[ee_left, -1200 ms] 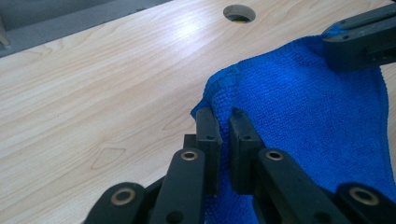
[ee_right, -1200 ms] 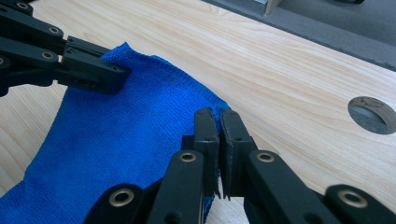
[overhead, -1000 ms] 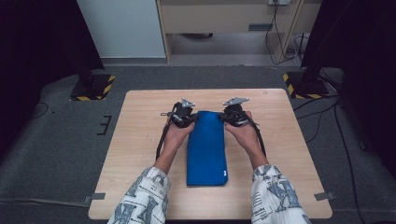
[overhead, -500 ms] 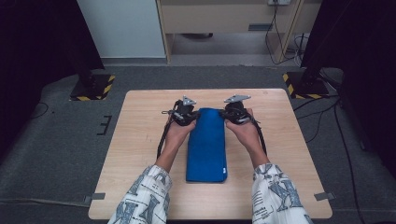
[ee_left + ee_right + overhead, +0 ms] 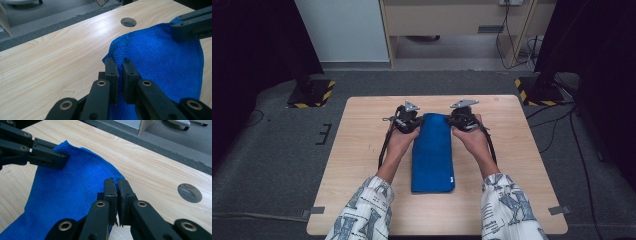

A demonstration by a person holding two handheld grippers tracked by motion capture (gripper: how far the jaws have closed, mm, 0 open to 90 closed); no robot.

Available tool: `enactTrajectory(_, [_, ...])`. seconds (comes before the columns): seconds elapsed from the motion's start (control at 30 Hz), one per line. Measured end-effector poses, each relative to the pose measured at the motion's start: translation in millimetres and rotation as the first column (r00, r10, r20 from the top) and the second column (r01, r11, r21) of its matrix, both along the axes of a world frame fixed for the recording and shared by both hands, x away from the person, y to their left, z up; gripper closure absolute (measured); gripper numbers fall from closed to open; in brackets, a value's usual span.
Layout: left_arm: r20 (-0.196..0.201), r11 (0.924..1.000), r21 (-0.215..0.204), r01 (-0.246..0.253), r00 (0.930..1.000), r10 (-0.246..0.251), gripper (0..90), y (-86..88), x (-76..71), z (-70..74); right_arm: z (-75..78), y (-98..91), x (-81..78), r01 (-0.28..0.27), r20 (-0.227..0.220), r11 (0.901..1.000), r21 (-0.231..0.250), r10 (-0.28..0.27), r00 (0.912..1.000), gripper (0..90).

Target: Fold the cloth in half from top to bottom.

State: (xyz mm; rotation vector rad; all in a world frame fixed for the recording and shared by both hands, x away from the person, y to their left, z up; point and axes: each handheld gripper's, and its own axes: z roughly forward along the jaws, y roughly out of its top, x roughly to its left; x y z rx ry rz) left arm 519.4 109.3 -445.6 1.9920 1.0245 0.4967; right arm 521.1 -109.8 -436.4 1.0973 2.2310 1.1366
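The blue cloth (image 5: pixel 432 152) lies folded into a long strip down the middle of the wooden table (image 5: pixel 362 150), its near end flat on the wood between the person's forearms and its far end taken up at both corners. Holding the two far corners at once keeps that edge stretched and level, which looks like the grip one wants for lifting it and folding it back toward the near end, or for pulling the strip straight. The left gripper (image 5: pixel 119 65) has its jaws pinched on the cloth's far left corner; in the left gripper view the hem bunches up just in front of the pads, so the fabric is truly caught and not merely touched. The right gripper (image 5: pixel 117 184) is clamped the same way on the far right corner, with the hem running into the narrow slit between its jaws. Each gripper also shows in the other's view, reaching in from the side and biting the opposite corner, so the cloth sags slightly between them. From above, the two grippers sit level with each other on either side of the strip, hands (image 5: pixel 398 142) behind them and patterned sleeves (image 5: pixel 362 210) coming in from the near edge. A round cable hole (image 5: pixel 189 192) in the tabletop lies beyond the cloth, well apart from it.
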Motion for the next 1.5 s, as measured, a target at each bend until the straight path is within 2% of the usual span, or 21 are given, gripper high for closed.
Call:
enactTrajectory(0.1, [0.007, 0.9999, -0.010, -0.004, 1.0000, 0.004, 84.4, 0.1, 0.6, 2.0, 0.9, -2.7, -0.3, 0.008, 0.001, 1.0000, 0.005, -0.008, 1.0000, 87.2])
enactTrajectory(0.2, [0.017, 0.9998, -0.018, -0.003, 0.9999, 0.003, 84.3, 0.3, 1.7, 5.5, 3.9, -5.8, 0.3, 0.020, 0.004, 0.9994, 0.030, -0.020, 0.9998, 87.2])
enactTrajectory(0.47, [0.040, 0.9998, -0.020, 0.001, 0.9992, 0.000, 84.4, 0.6, 0.0, 17.7, 12.5, -7.5, 0.7, 0.034, 0.031, 0.9982, 0.050, -0.036, 0.9989, 87.2])
enactTrajectory(0.57, [0.043, 0.9999, 0.005, 0.009, 0.9990, -0.010, 84.4, 1.8, -6.8, 17.8, 14.0, -6.9, -4.8, 0.028, 0.029, 0.9984, 0.049, -0.030, 0.9991, 87.1])
enactTrajectory(0.73, [0.056, 0.9997, 0.017, 0.019, 0.9982, -0.020, 84.4, 1.4, -21.1, 16.6, 10.3, -7.2, -19.8, -0.002, 0.035, 0.9993, 0.037, 0.001, 0.9994, 87.1])
enactTrajectory(0.93, [0.072, 0.9993, 0.018, 0.034, 0.9968, -0.035, 84.5, 2.9, -36.3, 16.6, 6.6, -10.0, -35.0, -0.036, 0.043, 0.9989, 0.031, 0.034, 0.9985, 87.1])
enactTrajectory(1.0, [0.074, 0.9994, 0.010, 0.034, 0.9966, -0.035, 84.5, 4.1, -39.6, 16.0, 5.5, -10.5, -39.7, -0.041, 0.048, 0.9978, 0.052, 0.038, 0.9981, 87.2])
enactTrajectory(1.3, [0.080, 0.9979, 0.017, 0.063, 0.9947, -0.064, 84.5, 8.7, -59.7, 8.9, -5.0, -13.4, -54.3, -0.075, 0.048, 0.9954, 0.060, 0.072, 0.9962, 87.1])
enactTrajectory(1.5, [0.066, 0.9978, 0.005, 0.067, 0.9956, -0.067, 84.3, 14.6, -72.7, -0.2, -8.4, -12.4, -62.7, -0.103, 0.045, 0.9931, 0.055, 0.101, 0.9939, 87.1])
